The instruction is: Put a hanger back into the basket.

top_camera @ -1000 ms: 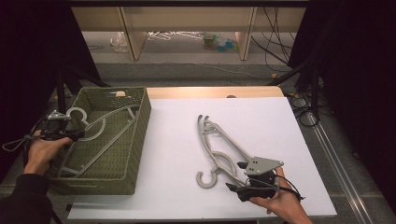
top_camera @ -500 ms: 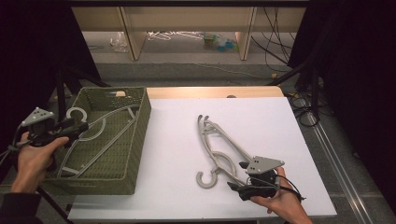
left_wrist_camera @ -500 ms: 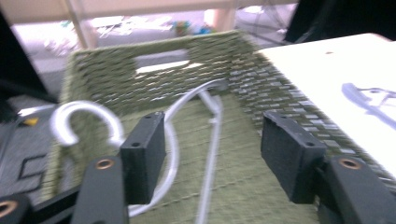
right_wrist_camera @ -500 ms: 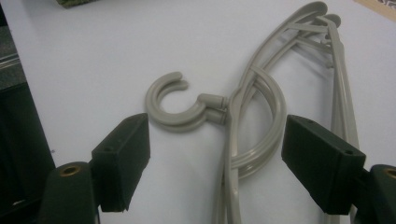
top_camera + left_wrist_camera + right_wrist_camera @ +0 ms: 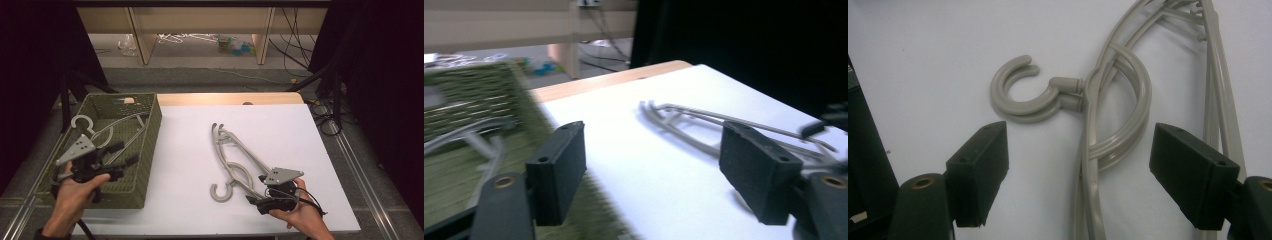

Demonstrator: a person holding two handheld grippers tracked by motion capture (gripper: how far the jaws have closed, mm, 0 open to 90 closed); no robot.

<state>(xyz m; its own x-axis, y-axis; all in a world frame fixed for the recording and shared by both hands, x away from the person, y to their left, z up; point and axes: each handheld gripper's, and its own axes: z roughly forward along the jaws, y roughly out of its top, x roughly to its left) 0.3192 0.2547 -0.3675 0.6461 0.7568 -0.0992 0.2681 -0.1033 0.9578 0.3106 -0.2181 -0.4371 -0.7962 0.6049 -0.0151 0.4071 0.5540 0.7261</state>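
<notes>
Grey plastic hangers [image 5: 235, 162], smooth, round-hooked, stacked on the white table sheet [image 5: 280, 125]; hooks point toward you. Your right gripper [image 5: 256, 199] rests at their near end, jaws spread wide, straddling the looped bars without pinching. Olive woven plastic basket [image 5: 149, 125] at table's left holds more grey hangers [image 5: 95, 131] (one hook over its rim). Your left gripper [image 5: 127, 153] hovers above basket, jaws just opened, nothing between.
</notes>
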